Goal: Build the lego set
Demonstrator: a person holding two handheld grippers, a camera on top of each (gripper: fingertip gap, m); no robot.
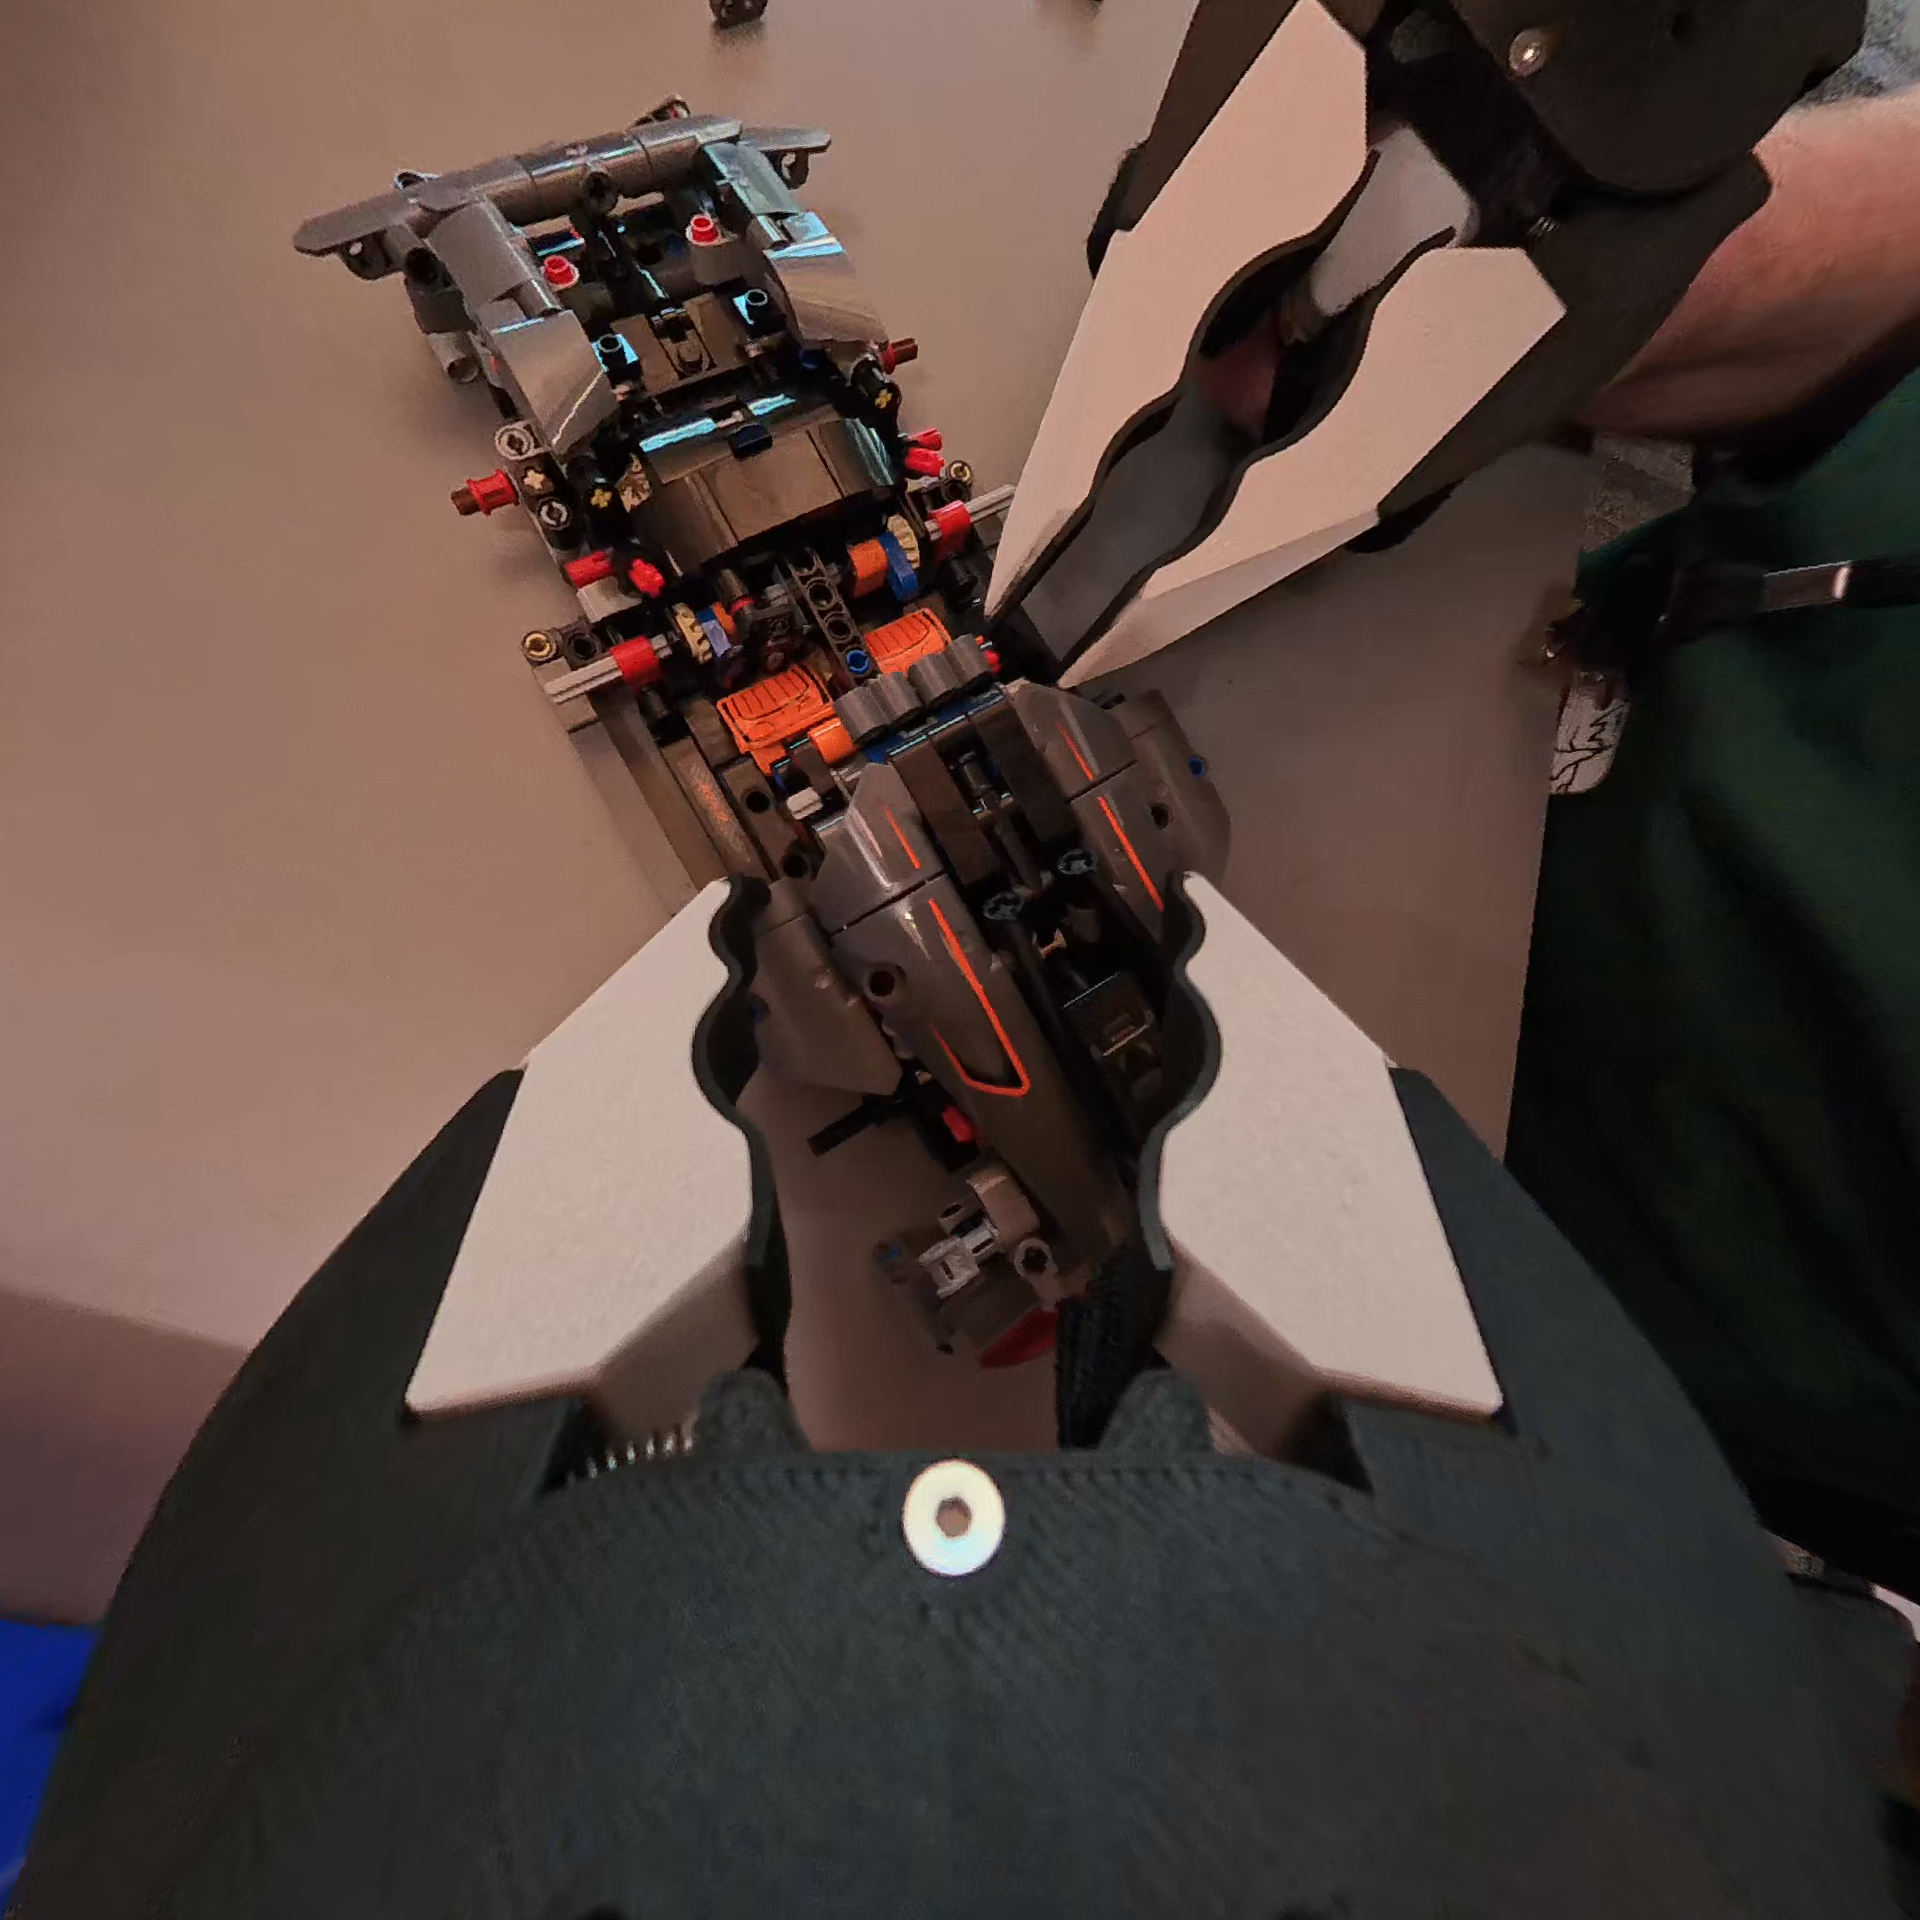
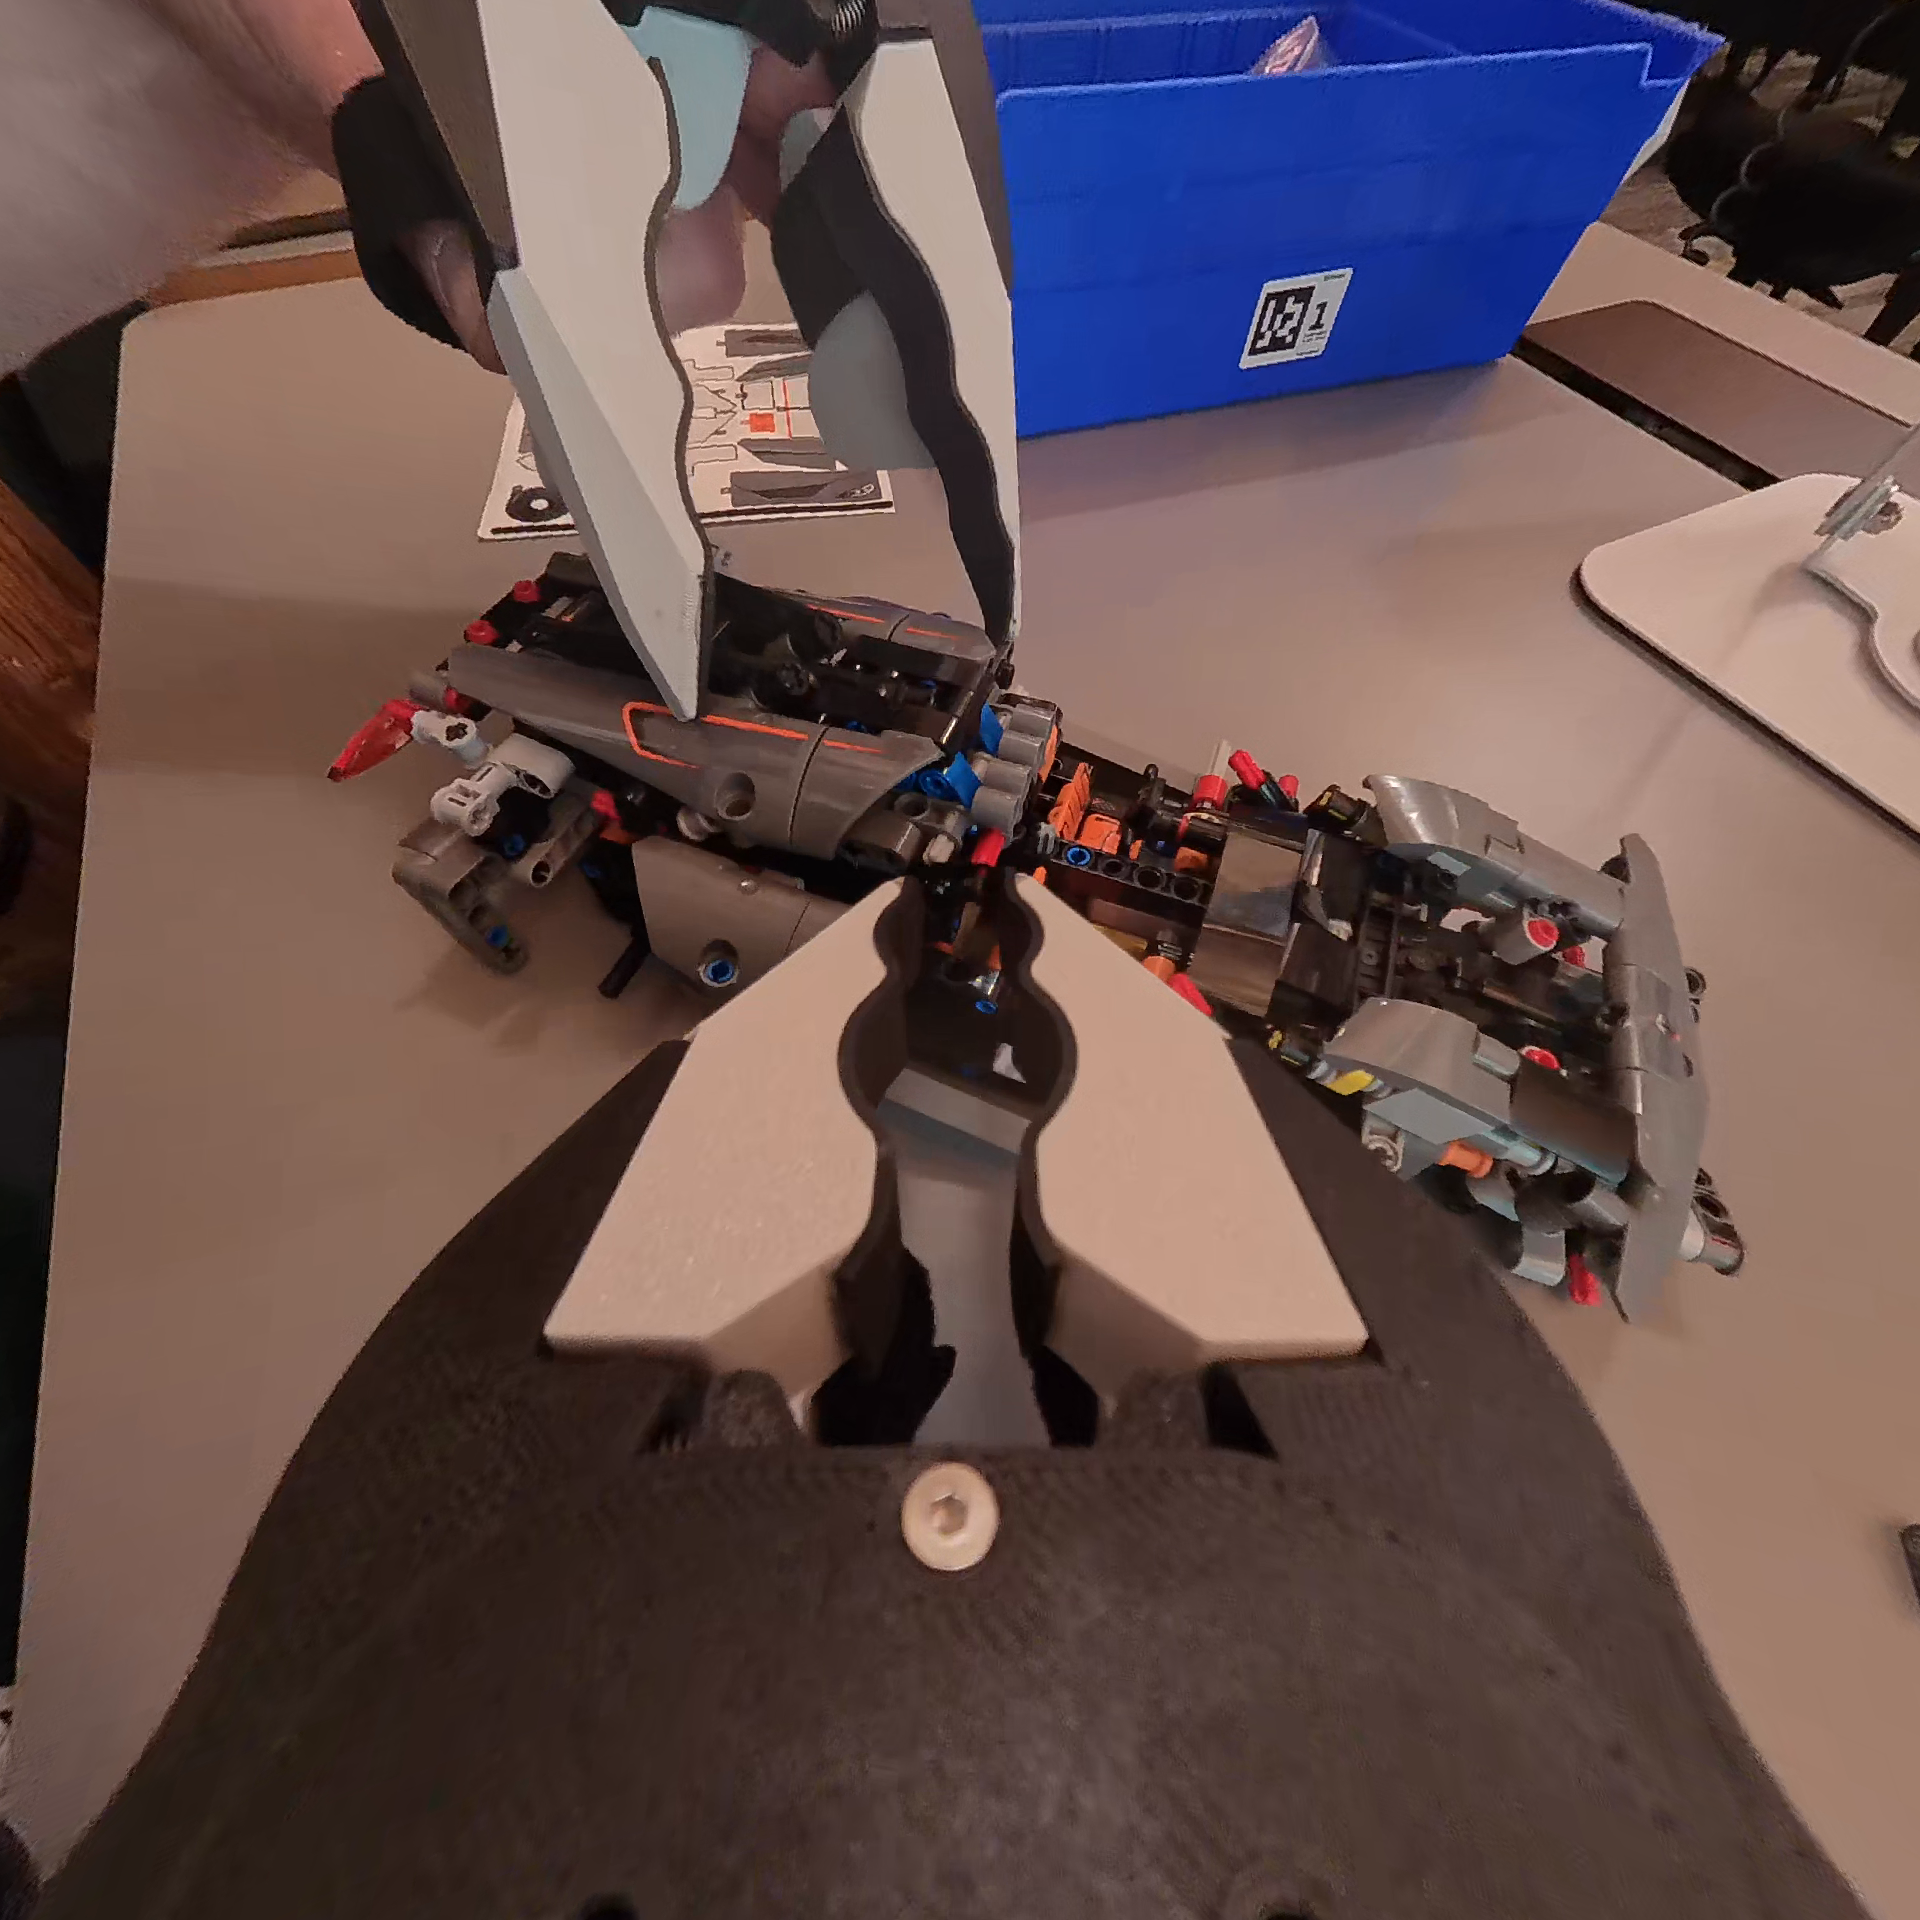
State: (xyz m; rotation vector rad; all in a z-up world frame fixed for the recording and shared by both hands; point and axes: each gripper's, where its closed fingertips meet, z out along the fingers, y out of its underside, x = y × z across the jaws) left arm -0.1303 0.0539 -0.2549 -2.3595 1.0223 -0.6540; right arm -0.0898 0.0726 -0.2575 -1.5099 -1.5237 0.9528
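Note:
A long grey, black and orange Lego car (image 1: 727, 468) lies on the tan table (image 1: 260, 623). My left gripper (image 1: 961, 894) straddles the car's near end, with the orange-striped grey panels, and is shut on it. It comes in from above in the right wrist view (image 2: 847, 670). My right gripper (image 2: 961, 883) is nearly closed on a flat grey Lego piece (image 2: 951, 1127), its tips against the middle of the car's (image 2: 1403, 935) side. It also shows in the left wrist view (image 1: 1034, 646).
A blue bin (image 2: 1299, 156) stands at the back of the table. A sticker sheet (image 2: 748, 436) lies in front of it, behind the car. A white stand base (image 2: 1745, 623) sits at the right. A person's green clothing (image 1: 1714, 935) is at the table's right side. Across from one pair of fingers to the other is roughly 6 cm.

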